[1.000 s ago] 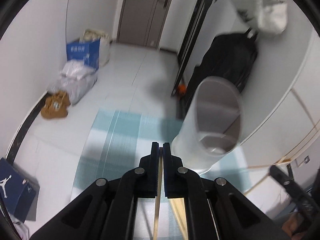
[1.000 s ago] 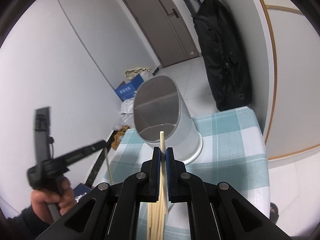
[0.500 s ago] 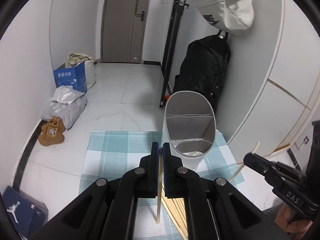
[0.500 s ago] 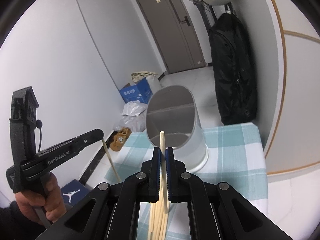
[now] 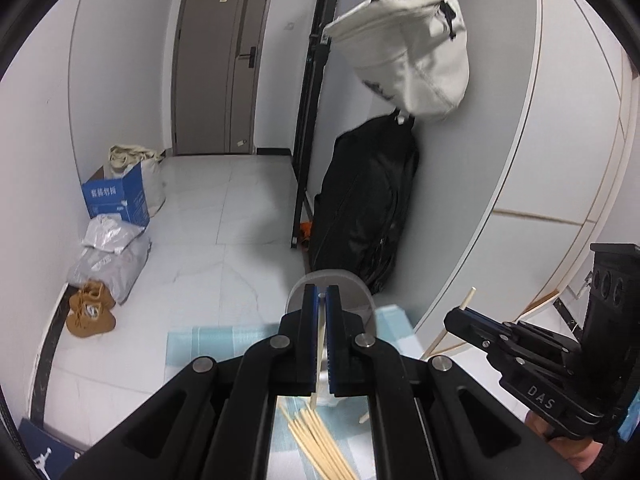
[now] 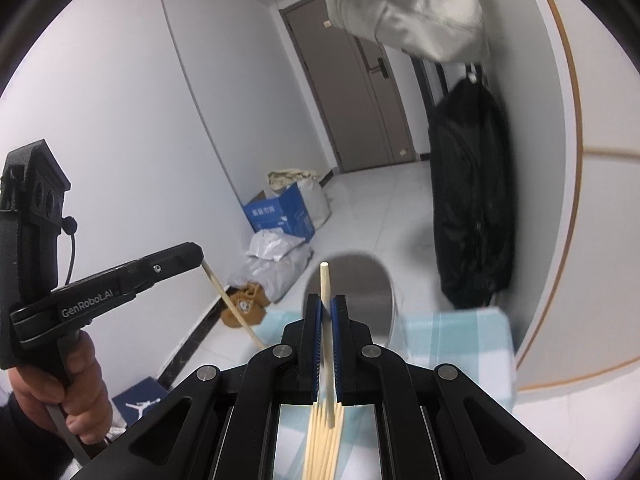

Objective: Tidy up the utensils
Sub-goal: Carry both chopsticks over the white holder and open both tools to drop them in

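Each of the two tongs is closed on a single wooden chopstick. In the left wrist view, the left tongs (image 5: pixel 320 300) sit at lower centre of the frame with their pads pinched on the left chopstick (image 5: pixel 318 368), whose long axis runs nearly straight along the fingers, its lower end hanging just above the loose pile of chopsticks (image 5: pixel 320 448) on the checked cloth of the surface (image 5: pixel 224 338) at the bottom of the frame. In the right wrist view, the right tongs (image 6: pixel 327 308) grip the right chopstick (image 6: pixel 326 292) the same way, upright, its blunt top standing clear above the fingertips at centre frame. The coming move turns on the holder (image 6: pixel 356 280), a pale oval utensil container. In both views its open rim lies directly ahead of and behind the fingertips, and its mouth seems to face upward; it is blurred in both. So each stick already points roughly along the line to the opening. Neither hand looks clearly nearer, though in the right view more of the opening shows around the stick. My judgement is that either stick needs carrying forward over the rim, kept vertical, then letting go. A tilted stick could catch the rim.
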Demonstrator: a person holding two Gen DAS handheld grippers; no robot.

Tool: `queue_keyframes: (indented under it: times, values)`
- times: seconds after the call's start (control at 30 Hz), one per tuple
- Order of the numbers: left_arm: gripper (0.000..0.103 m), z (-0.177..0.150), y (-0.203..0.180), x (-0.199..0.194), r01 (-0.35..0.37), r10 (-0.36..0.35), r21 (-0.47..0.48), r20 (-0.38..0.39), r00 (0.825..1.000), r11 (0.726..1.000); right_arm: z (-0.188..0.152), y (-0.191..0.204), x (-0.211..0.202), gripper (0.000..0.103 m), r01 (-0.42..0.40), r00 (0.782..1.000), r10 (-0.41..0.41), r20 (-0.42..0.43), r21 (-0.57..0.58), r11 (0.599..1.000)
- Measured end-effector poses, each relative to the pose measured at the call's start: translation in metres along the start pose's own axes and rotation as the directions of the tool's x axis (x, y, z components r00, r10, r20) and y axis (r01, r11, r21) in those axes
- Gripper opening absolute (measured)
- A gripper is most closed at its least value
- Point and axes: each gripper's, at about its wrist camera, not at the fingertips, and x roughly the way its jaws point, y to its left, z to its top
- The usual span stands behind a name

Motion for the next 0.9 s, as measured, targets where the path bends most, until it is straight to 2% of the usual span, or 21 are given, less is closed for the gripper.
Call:
queue_keyframes:
  times: [0.13, 0.27, 0.4, 0.6, 0.9]
  values:
    - [0.000, 0.033, -0.003, -0.003, 0.016, -0.016, 0.024, 0.015, 1.000, 1.000, 0.039, 0.003, -0.001, 0.004, 0.007, 1.000, -0.006, 0.027, -0.026, 1.000]
    - [0.000, 0.063, -0.003, 0.001, 0.017, -0.019, 0.029, 0.063, 0.998, 0.999, 0.072, 0.004, 0.005, 0.004, 0.016, 0.998, -0.013, 0.054, -0.053, 0.998]
    - [0.000, 0.081, -0.001, 0.013, 0.012, -0.015, 0.037, 0.090, 0.996, 0.999, 0.098, 0.001, 0.018, 0.004, 0.033, 0.996, -0.028, 0.085, -0.063, 0.997]
    - [0.000, 0.080, 0.006, 0.042, 0.028, -0.030, 0.017, 0.077, 0.997, 0.999, 0.109, -0.011, 0.050, 0.004, 0.060, 0.994, -0.055, 0.091, -0.058, 0.997]
    - [0.000, 0.059, 0.024, 0.085, 0.070, -0.070, -0.004, -0.029, 0.997, 0.998, 0.088, -0.022, 0.095, 0.004, 0.049, 0.999, -0.048, 0.008, -0.095, 0.994]
